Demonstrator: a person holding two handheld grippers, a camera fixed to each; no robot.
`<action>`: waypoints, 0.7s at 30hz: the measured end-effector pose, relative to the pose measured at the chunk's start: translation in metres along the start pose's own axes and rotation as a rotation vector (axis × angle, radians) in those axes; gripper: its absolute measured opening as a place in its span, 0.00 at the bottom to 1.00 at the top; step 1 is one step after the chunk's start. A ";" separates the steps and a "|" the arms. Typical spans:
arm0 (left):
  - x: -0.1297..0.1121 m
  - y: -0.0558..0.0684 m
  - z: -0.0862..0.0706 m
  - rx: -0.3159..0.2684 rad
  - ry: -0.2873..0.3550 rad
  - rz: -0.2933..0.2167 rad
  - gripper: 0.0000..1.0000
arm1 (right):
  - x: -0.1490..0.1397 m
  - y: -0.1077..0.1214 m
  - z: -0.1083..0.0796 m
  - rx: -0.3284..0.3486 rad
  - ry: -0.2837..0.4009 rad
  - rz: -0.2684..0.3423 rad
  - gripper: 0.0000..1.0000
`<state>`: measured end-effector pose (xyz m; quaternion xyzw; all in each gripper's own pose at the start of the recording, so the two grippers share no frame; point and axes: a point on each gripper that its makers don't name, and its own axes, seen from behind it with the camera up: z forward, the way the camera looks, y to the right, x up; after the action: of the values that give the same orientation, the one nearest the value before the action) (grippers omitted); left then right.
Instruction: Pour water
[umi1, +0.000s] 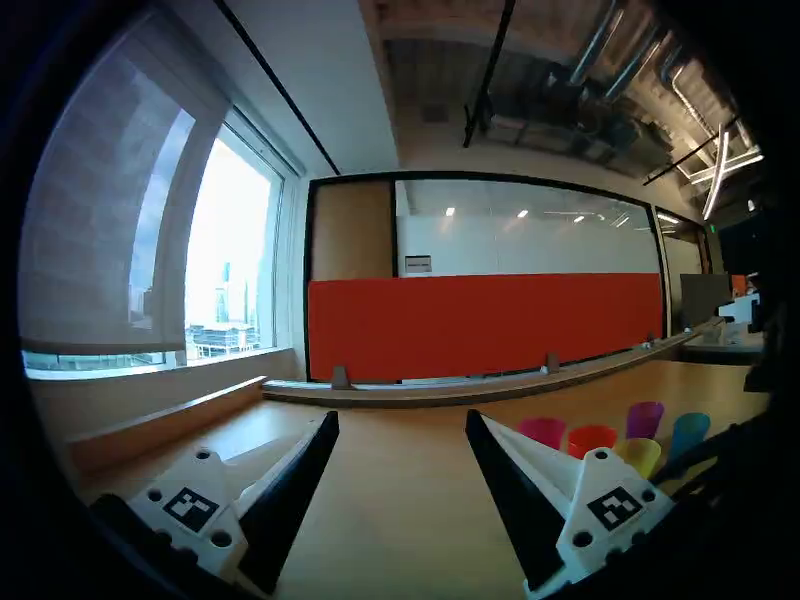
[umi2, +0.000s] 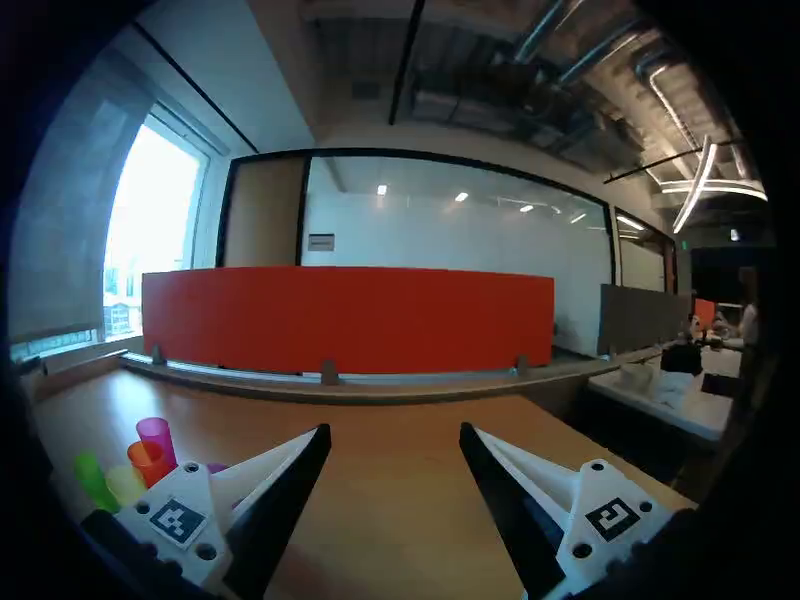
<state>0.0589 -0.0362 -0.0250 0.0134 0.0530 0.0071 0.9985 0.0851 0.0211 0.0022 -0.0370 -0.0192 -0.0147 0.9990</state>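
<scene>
You are holding the left hand-held gripper (umi1: 400, 415) and the right hand-held gripper (umi2: 393, 428) spread, pinching nothing. The cups (umi1: 590, 438) are standing upright on the counter (umi1: 400, 520) between them (right of one, left of the other).

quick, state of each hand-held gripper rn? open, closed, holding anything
Left hand-held gripper: open, holding nothing.
Right hand-held gripper: open, holding nothing.
</scene>
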 end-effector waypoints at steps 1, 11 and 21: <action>-0.001 0.000 0.000 0.000 0.001 -0.003 0.94 | 0.001 -0.001 -0.001 0.000 -0.001 -0.006 1.00; -0.012 0.003 0.003 0.004 -0.006 0.010 0.94 | 0.004 -0.009 -0.001 0.008 -0.004 -0.033 1.00; -0.018 0.008 0.006 0.018 -0.008 0.004 0.94 | 0.002 -0.016 0.001 0.012 -0.011 -0.047 1.00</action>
<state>0.0418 -0.0290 -0.0172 0.0225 0.0491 0.0086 0.9985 0.0863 0.0055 0.0039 -0.0306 -0.0257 -0.0380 0.9985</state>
